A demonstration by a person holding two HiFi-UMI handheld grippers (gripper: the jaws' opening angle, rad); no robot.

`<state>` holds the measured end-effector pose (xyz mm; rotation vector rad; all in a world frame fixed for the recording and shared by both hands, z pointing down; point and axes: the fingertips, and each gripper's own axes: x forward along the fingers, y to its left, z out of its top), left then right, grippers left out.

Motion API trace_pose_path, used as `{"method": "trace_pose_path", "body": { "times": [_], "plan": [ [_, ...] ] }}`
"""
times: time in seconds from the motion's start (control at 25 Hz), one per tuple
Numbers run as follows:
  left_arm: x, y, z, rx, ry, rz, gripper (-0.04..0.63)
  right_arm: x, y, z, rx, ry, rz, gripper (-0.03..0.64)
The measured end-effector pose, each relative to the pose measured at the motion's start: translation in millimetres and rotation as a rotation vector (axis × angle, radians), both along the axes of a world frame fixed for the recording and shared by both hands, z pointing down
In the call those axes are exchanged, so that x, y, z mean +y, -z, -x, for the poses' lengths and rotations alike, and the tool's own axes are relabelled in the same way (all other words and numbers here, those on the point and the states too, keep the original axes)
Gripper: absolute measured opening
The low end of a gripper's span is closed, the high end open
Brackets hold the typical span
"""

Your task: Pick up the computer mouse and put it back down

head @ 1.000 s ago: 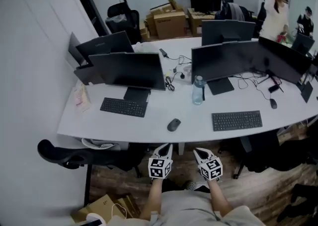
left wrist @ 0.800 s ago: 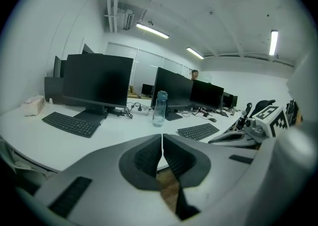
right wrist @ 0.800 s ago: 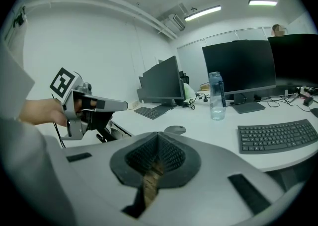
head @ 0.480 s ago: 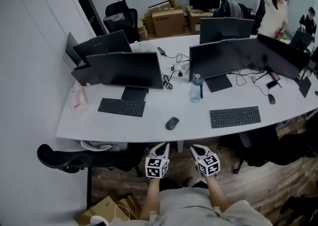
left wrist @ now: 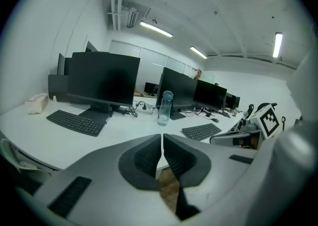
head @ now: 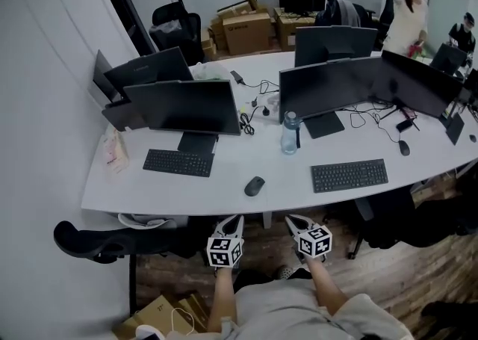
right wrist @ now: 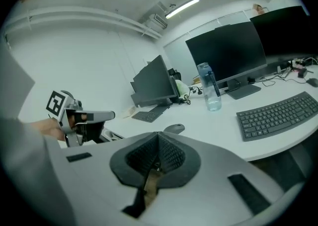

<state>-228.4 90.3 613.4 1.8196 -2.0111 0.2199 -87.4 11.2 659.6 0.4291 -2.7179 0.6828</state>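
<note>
A dark computer mouse [head: 254, 186] lies on the white desk [head: 224, 181] near its front edge, between two keyboards; the right gripper view shows the mouse [right wrist: 174, 128] just past the jaw tips. My left gripper [head: 233, 220] and right gripper [head: 292, 220] hang side by side below the desk's front edge, over the floor, both shut with nothing in them. In the left gripper view the left gripper [left wrist: 162, 138] has its pads pressed together, with the desk beyond. The right gripper [right wrist: 158, 136] is likewise shut, and the left gripper's marker cube [right wrist: 59, 105] shows at its left.
Keyboards [head: 178, 162] [head: 349, 175], several monitors [head: 185, 107] [head: 331, 86] and a clear water bottle [head: 289, 134] stand on the desk. A black office chair [head: 112, 238] is tucked at the left front. Cardboard boxes [head: 246, 31] and a standing person [head: 407, 17] are at the back.
The left gripper has drifted a little left along the desk edge. The right gripper has rolled slightly in place. The view has shifted a bit; both stay shut.
</note>
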Motion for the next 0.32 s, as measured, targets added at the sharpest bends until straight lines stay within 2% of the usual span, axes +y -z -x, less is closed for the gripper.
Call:
{"method": "trace_pose_path", "body": {
  "times": [0.2,0.32],
  "plan": [
    [-37.6,15.5,-6.7,-0.008,-0.028,-0.060,0.025,-11.5,-4.6,1.8,-0.003,-0.010,0.034,0.005],
    [-43.3,29.9,-12.4,-0.035,-0.069,-0.050,0.025,-0.9,-6.5,5.2,0.012,-0.002,0.050,0.005]
  ]
}}
